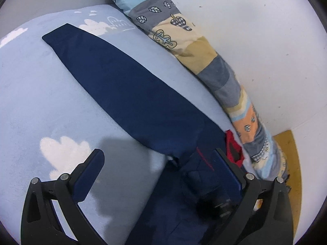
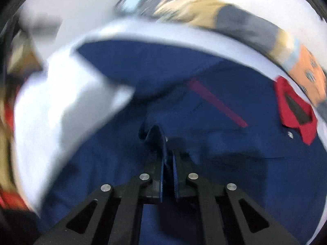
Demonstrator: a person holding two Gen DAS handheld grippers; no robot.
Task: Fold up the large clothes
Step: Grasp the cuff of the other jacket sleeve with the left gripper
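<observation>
1. Lying flat on the pale blue cloud-print bedsheet (image 1: 30, 94), the navy garment (image 1: 126, 85) is the landmark for every entry below; its body spreads under both grippers and one long sleeve runs away from them.
2. Sleeve (image 1: 114, 77): a long, narrow, smooth strip. In the left wrist view its long axis runs diagonally from the garment's body near the left gripper up and away to a squared cuff end at the far left.
3. Left gripper (image 1: 159, 161): jaws spread wide and holding nothing. One finger is over the bare sheet beside the sleeve's near end; the other is over the garment's body. It appears the nearer gripper to the sleeve.
4. Right gripper (image 2: 164, 143): jaws drawn narrow, pinching a raised fold of the navy cloth over the garment's body. This view is motion-blurred, so finer detail cannot be told.
5. Garment appearance: dark navy, matte and mostly unwrinkled, with a thin red stripe (image 2: 217, 102) across the body and a red collar (image 2: 294, 110) at the edge nearest the quilt.
6. Patchwork quilt (image 1: 204, 47): rolled into a long bolster just beyond the garment's collar side, lying against the white wall (image 1: 265, 40).
7. Judgement: the coming fold likely turns on carrying the sleeve across its long axis toward the body.
</observation>
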